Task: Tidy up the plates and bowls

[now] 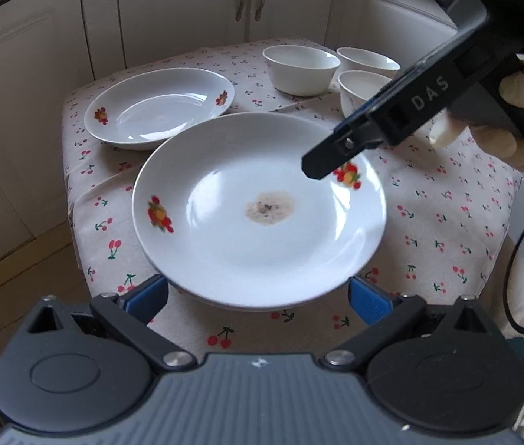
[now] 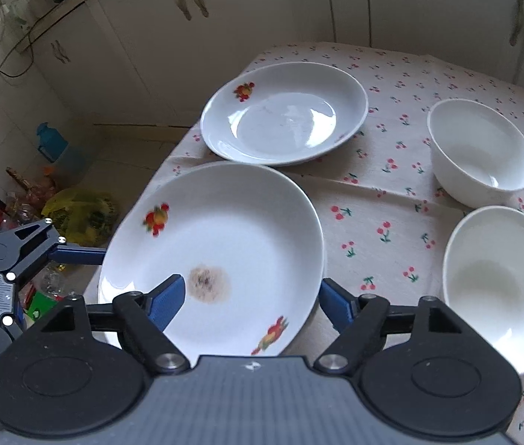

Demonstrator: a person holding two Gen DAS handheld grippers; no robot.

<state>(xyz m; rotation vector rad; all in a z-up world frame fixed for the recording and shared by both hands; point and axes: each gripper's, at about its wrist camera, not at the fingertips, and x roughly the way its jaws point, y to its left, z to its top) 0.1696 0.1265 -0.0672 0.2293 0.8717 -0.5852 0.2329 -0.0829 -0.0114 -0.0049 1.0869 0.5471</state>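
A large white plate [image 1: 258, 230] [image 2: 232, 222] with fruit decals and a brown stain in its middle hangs just above the cherry-print tablecloth [image 1: 447, 204]. My left gripper [image 1: 258, 289] is shut on its near rim, one blue finger [image 2: 80, 255] on each side. My right gripper [image 2: 251, 296] stands open across the plate's right rim, one pad over the inside, the other outside. A smaller decal plate [image 1: 158, 107] [image 2: 284, 111] lies behind. White bowls [image 1: 301, 68] [image 2: 481, 152] [image 2: 499, 285] stand to the right.
Cream cabinets [image 1: 187, 11] wall in the table's far sides. Left of the table the floor holds a yellow bag [image 2: 80, 215], a blue jug [image 2: 52, 142] and bottles. A gloved hand [image 1: 521, 85] and a cable [image 1: 514, 259] are at the right.
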